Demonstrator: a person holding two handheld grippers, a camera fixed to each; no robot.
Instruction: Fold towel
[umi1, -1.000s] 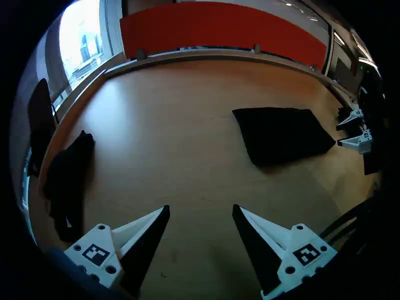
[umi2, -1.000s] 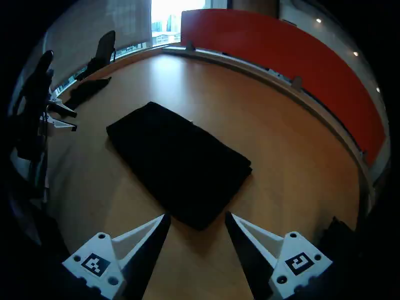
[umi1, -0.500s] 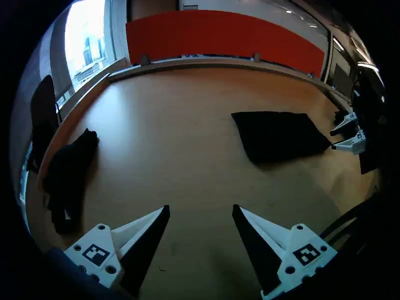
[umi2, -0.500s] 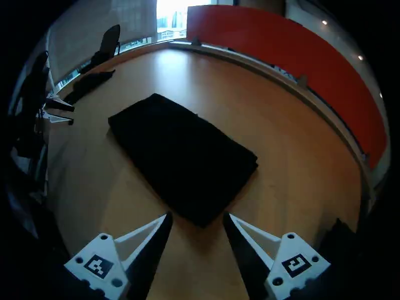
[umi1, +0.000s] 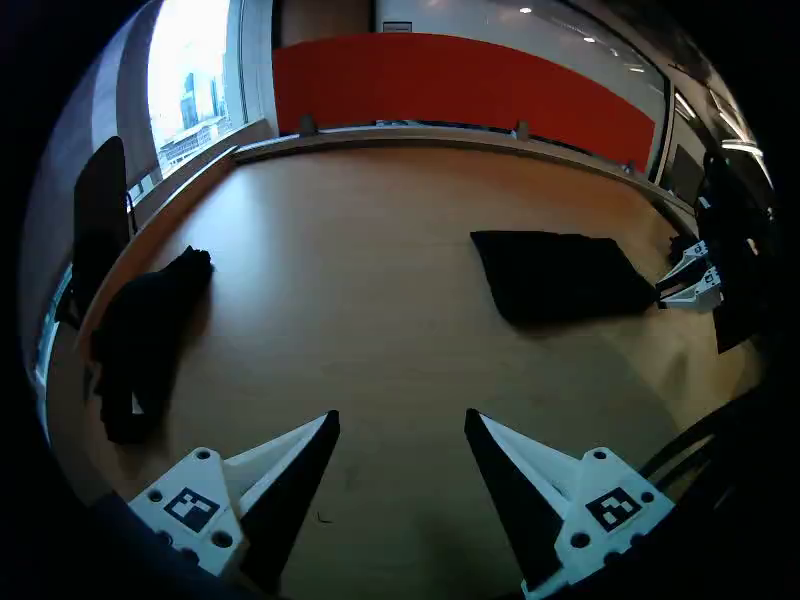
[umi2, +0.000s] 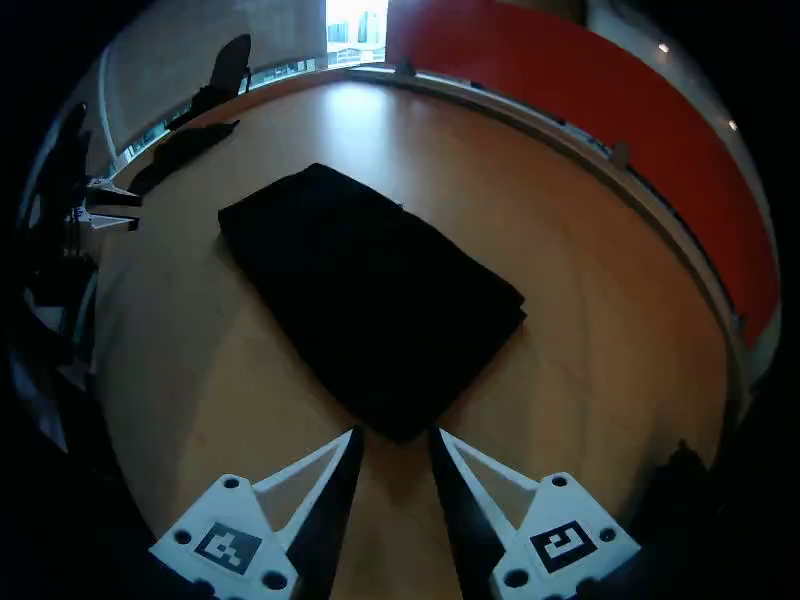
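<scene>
Light wooden tabletop (umi1: 330, 280); red partition (umi1: 460, 85) along far edge; bright window (umi1: 190, 95); dark chair (umi1: 100, 215) at left.

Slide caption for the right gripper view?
Right gripper, jaws apart, poised at the near corner of a black towel on a wooden table.

Wooden table (umi1: 350, 280), folded black towel (umi1: 560, 275), dark cloth heap (umi1: 140, 330) near edge

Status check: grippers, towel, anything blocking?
Left gripper open, over bare table. Right gripper narrowly open, tips at near corner of black towel, no clamp seen. Towel lies flat. Dark bundle off to the side, not blocking.
</scene>
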